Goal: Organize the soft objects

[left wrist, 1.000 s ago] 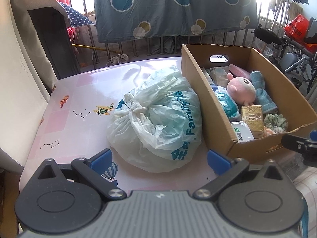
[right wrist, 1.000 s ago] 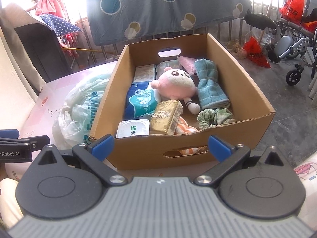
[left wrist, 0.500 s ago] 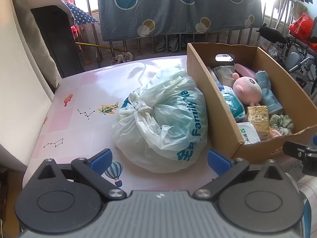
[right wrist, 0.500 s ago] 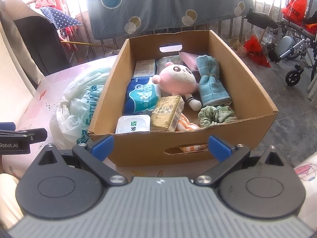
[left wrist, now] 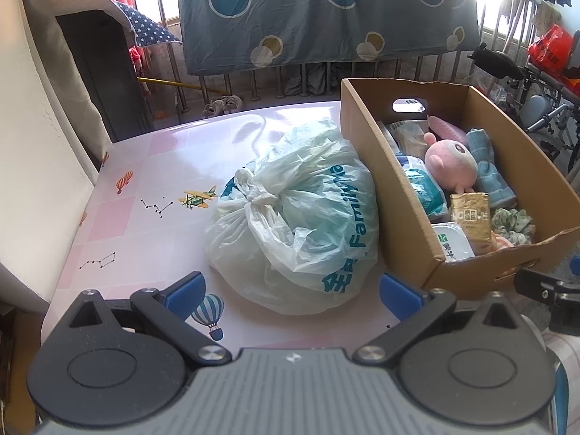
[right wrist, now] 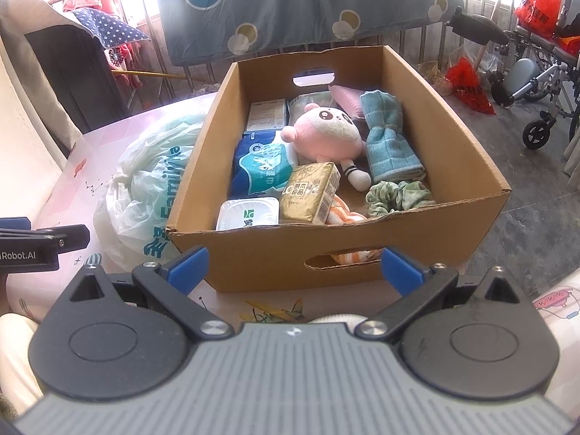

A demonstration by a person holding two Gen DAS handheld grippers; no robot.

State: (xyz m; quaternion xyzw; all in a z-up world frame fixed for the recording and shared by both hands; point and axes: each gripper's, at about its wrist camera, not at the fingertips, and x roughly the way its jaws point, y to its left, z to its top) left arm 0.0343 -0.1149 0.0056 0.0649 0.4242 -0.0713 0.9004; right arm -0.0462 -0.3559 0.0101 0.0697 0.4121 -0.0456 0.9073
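Observation:
A cardboard box (right wrist: 460, 152) sits on the pink table (left wrist: 145, 188) and holds a pink plush toy (right wrist: 326, 134), a teal towel (right wrist: 389, 137), a green scrunchie (right wrist: 397, 197), a blue tissue pack (right wrist: 259, 166), a gold packet (right wrist: 311, 194) and a white tub (right wrist: 248, 214). A knotted white plastic bag (left wrist: 297, 224) lies against the box's left side. My left gripper (left wrist: 290, 288) is open in front of the bag, empty. My right gripper (right wrist: 293, 268) is open before the box's near wall, empty.
A blue curtain with circles (left wrist: 326, 14) hangs on railings behind the table. A wheelchair (right wrist: 536, 83) and red bags (right wrist: 467, 83) stand on the floor at the right. A white panel (left wrist: 32, 145) borders the table's left side.
Both grippers have pulled back slightly, so bag and box sit a little farther off. Nothing was taken hold of; both stay open.

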